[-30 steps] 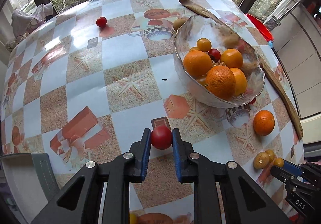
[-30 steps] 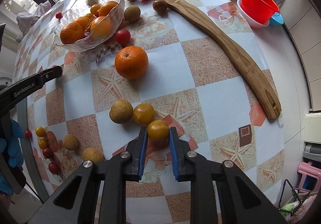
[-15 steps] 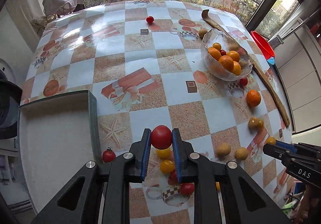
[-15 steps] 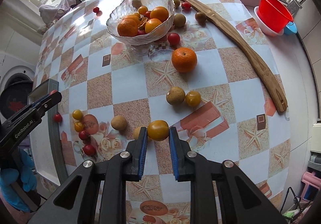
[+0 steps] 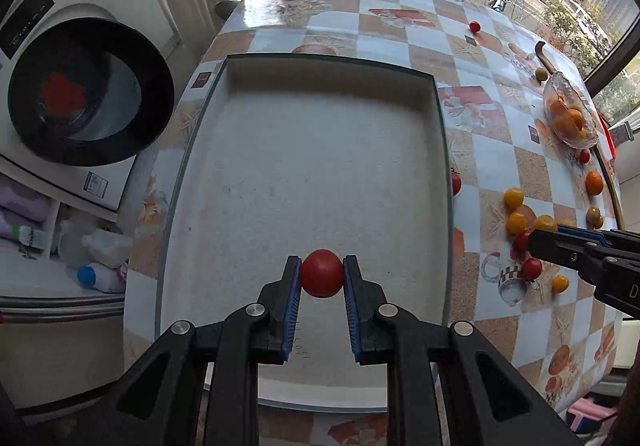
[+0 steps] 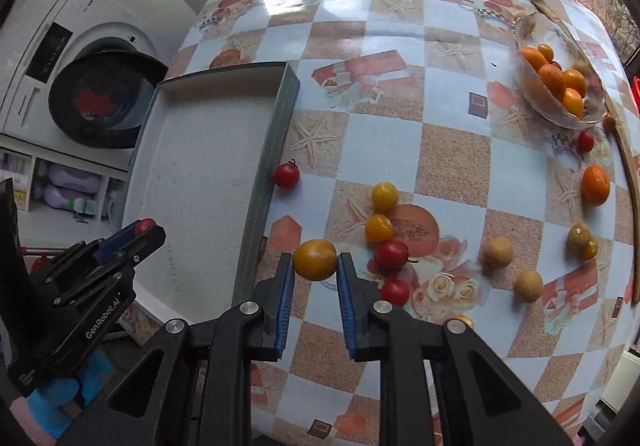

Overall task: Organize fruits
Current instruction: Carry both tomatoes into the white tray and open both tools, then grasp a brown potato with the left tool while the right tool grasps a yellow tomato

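The left gripper (image 5: pixel 322 273) pinches a red tomato (image 5: pixel 322 273) at lower centre of its view, over the tray (image 5: pixel 312 150). The right gripper (image 6: pixel 315 260) pinches a yellow tomato (image 6: pixel 315 259) at lower centre of its view, beside the tray's (image 6: pixel 256 206) right wall, above the table (image 6: pixel 400 134).

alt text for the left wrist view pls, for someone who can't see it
The left gripper holds a red tomato between its blue-padded fingers above a shallow rectangular tray on a checkered tablecloth. To the right lie loose yellow and red tomatoes, with the right gripper reaching in, and a glass bowl of oranges farther back.
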A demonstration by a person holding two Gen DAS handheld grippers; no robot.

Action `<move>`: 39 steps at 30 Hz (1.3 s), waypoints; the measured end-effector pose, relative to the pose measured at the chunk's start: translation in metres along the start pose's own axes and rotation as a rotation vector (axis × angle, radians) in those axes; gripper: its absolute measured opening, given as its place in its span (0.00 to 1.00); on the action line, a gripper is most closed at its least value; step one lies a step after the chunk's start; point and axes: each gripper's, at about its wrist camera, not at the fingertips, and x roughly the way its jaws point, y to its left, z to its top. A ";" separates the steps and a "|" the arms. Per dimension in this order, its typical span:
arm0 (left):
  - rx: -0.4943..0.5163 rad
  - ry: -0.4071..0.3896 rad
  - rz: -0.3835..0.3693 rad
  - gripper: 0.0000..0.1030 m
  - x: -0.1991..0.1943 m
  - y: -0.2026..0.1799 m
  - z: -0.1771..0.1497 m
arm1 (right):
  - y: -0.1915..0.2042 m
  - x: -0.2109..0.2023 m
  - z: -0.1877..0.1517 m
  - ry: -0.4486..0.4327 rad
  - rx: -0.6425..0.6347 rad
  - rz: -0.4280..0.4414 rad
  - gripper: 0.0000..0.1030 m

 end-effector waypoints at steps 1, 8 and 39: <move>-0.014 0.008 0.010 0.22 0.003 0.008 -0.004 | 0.010 0.007 0.003 0.012 -0.018 0.005 0.23; -0.047 0.051 0.048 0.22 0.026 0.038 -0.025 | 0.064 0.052 0.017 0.081 -0.120 0.005 0.23; 0.202 0.003 0.071 0.86 0.013 -0.030 -0.009 | -0.012 0.006 0.021 -0.019 0.091 -0.043 0.78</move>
